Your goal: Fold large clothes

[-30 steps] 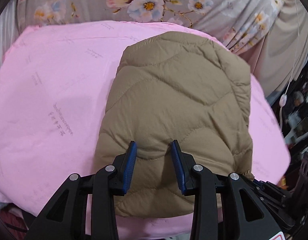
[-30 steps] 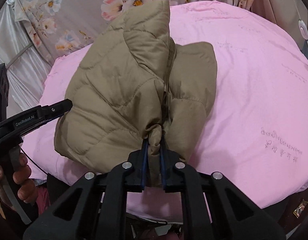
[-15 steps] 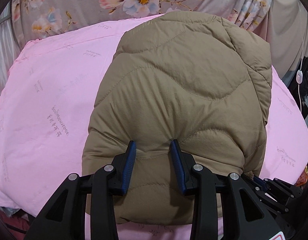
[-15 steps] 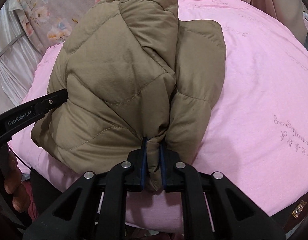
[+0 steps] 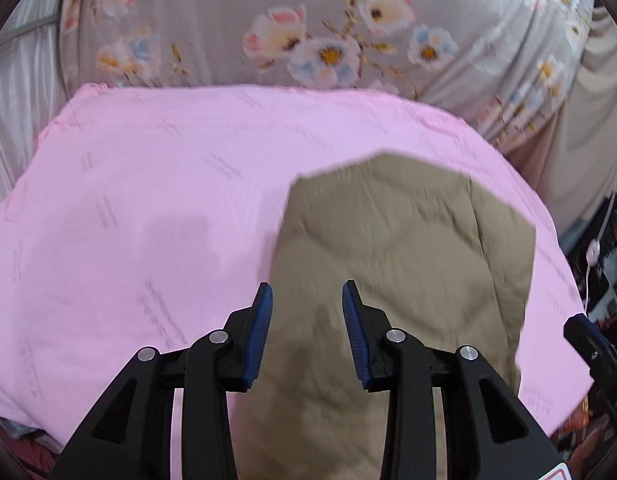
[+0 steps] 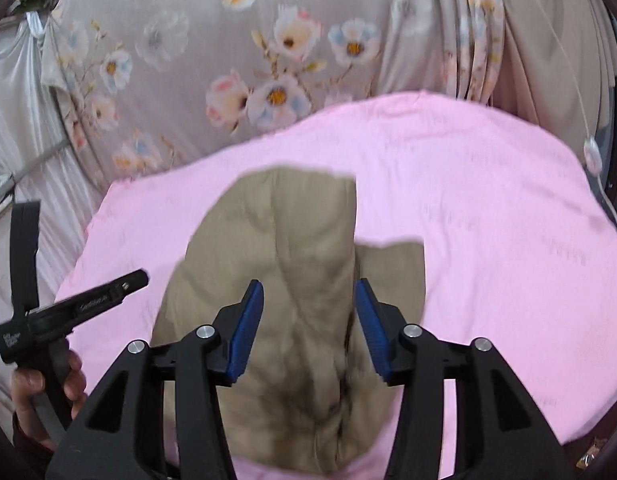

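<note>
Item: tan quilted jacket, folded into a compact bundle, lying on a pink sheet. In the left wrist view it fills the frame from centre toward 4 and 6 o'clock; in the right wrist view it sits at centre and runs down to 6 o'clock, with a lower layer showing past its 3 o'clock edge. Both views are motion-blurred; quilting detail is faint.

Left gripper: jaws apart, blue pads either side of the jacket's near portion, nothing clamped; whether the pads touch the fabric cannot be told. Right gripper: jaws apart, wide, above the jacket's near end, holding nothing. The left gripper's body also shows at 9 o'clock in the right wrist view, with the person's hand around its handle, off the sheet's left edge.

Surroundings: grey floral curtain behind the sheet from 10 to 2 o'clock; pale plain drape at 9 o'clock; white cord with an inline switch hanging at 3 o'clock; dark clutter beyond the sheet's 3 o'clock edge, unidentifiable.

Edges and room: the sheet's far edge meets the curtain. Bare pink sheet lies from 8 to 11 o'clock of the jacket in the left wrist view, and from 1 to 4 o'clock in the right wrist view.
</note>
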The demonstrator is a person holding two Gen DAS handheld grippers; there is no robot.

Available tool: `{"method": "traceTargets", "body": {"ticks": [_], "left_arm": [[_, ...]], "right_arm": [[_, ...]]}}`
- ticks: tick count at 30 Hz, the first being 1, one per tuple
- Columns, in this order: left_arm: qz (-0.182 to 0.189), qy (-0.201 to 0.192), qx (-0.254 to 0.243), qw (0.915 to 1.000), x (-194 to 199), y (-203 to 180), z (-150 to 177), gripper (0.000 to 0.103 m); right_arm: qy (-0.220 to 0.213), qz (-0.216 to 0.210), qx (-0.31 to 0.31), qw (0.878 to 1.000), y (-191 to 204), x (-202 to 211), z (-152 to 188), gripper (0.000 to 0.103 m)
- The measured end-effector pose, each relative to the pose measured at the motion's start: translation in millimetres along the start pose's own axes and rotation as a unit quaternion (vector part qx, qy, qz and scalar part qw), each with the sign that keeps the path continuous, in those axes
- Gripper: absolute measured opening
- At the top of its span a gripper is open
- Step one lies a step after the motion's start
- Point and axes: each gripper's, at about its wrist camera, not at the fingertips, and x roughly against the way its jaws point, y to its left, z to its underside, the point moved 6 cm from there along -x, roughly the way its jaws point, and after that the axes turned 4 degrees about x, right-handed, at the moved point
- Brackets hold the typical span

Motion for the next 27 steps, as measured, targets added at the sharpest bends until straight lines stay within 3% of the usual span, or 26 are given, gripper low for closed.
{"method": "traceTargets", "body": {"ticks": [3, 7, 10, 11, 15, 19, 27], "left_arm": [[0.003, -0.001, 0.008, 1.0, -10.5, -4.0, -30.4, 0.035], [-0.005, 0.007, 0.012, 0.9999, -30.4, -7.6, -50.3, 0.035], [-0.009, 0.014, 0.006, 0.9998, -44.3, -12.6, -54.1, 0.035], [-0.011, 0.017, 0.004, 0.9998, -49.2, -16.7, -53.3, 0.035], [-0.015, 0.032, -0.012, 0.9993, -71.2, -31.9, -45.2, 0.035], [-0.025, 0.05, -0.024, 0.9981, -99.1, -43.1, -29.9, 0.035], [-0.051, 0.038, -0.035, 0.9973, -125.4, -47.2, -16.3, 0.035]], "right_arm": [[0.002, 0.002, -0.036, 0.999, -16.4, -27.3, -27.1, 0.057], [0.061, -0.046, -0.135, 0.988, -45.0, -77.8, -28.7, 0.055], [0.09, -0.073, -0.163, 0.98, -42.8, -104.4, -24.6, 0.027], [0.087, -0.076, -0.165, 0.98, -39.8, -105.2, -23.0, 0.022], [0.068, -0.008, -0.112, 0.991, -39.0, -104.8, -25.3, 0.017], [0.078, 0.046, -0.068, 0.994, -40.5, -122.5, -11.1, 0.018], [0.094, 0.076, -0.042, 0.992, -49.9, -156.5, 10.5, 0.022]]}}
